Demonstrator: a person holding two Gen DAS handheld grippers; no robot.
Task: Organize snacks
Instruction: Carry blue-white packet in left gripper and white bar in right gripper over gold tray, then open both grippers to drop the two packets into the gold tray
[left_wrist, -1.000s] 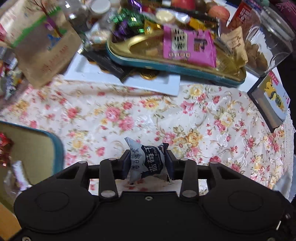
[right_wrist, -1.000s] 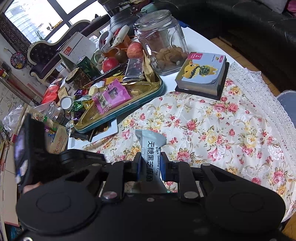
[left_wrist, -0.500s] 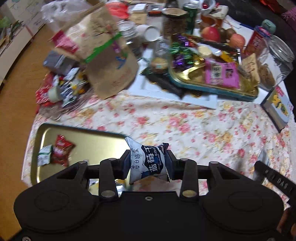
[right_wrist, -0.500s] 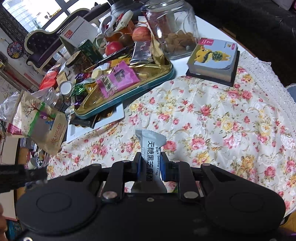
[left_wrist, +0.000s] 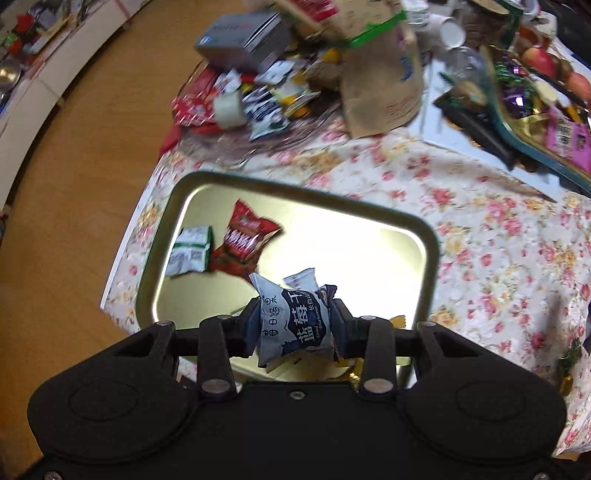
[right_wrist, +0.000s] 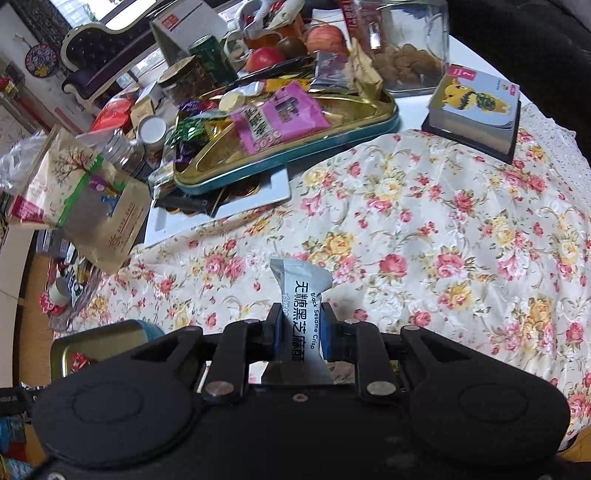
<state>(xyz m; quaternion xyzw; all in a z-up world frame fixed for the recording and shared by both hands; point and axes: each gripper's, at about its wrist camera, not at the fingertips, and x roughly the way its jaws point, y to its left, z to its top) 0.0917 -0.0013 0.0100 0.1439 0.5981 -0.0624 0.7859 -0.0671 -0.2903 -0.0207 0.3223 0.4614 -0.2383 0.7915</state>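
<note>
Snack packets fill both grippers over a counter (right_wrist: 424, 229) spread with a flowered cloth. The left gripper (left_wrist: 295, 328) is clamped on a blue-and-white packet (left_wrist: 295, 321), pads pressing both sides, and hangs above a gold tray (left_wrist: 430, 258). In that tray a red packet (left_wrist: 242, 240) lies toward 11 o'clock from the gripper, touching a green-and-white packet (left_wrist: 190, 251) at its 9 o'clock side; a small white packet (left_wrist: 303, 278) peeks out just behind the held one. The right gripper (right_wrist: 299, 334) is closed narrowly on a silver sesame-crisp packet (right_wrist: 299, 291), standing upright between the pads. From it, a teal-rimmed tray (right_wrist: 295, 151) heaped with sweets sits at 12 o'clock, a boxed card set (right_wrist: 476, 110) at 1 o'clock, and a brown paper bag (right_wrist: 81, 195) at 10 o'clock.
</note>
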